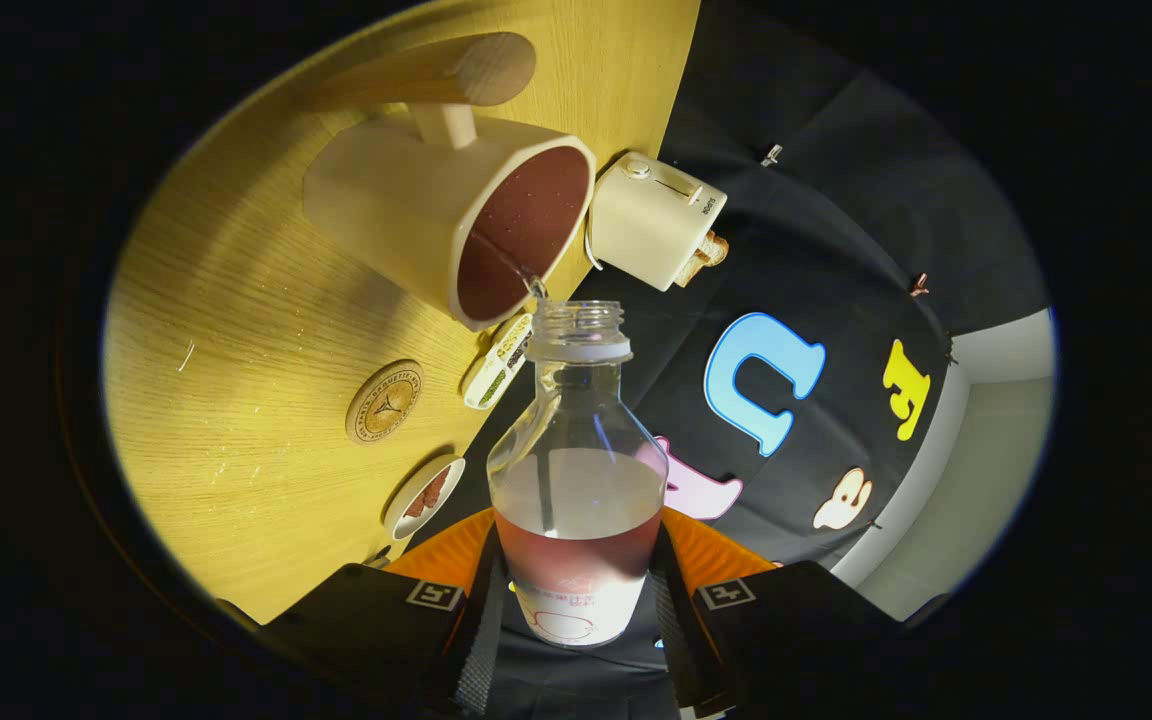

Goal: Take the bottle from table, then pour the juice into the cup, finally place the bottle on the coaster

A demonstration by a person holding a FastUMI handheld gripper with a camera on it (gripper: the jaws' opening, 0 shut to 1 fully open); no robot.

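Between the fingers: the bottle (pixel 576 470) sits clamped, both fingers pressing its lower body from either side, so the gripper (pixel 576 600) carries it.
Grip placement: low on the bottle, which leaves the neck and open mouth free to reach ahead toward the cup.
Bottle attitude: the whole view is rolled, so the desk (pixel 236 400) stands on edge beside it; I judge the bottle tipped over for pouring.
Juice: a reddish portion remains in the bottle's lower part, and a thin stream leaves the mouth just at the cup's rim.
Cup (pixel 456 215): pale, with a wooden handle, standing on the desk just beyond the bottle's mouth; its inside already looks dark red with juice.
Step in hand: the pour, under way, with some juice left.
Coaster (pixel 384 402): a round wooden disc on the desk near the cup, bare, waiting for the bottle.
Other things: a white toaster (pixel 658 222) with bread beyond the cup, a small white dish (pixel 424 496) and a narrow white tray (pixel 498 360) near the desk's edge.
Risk: the stream lands close to the rim, so a slight drift could spill.
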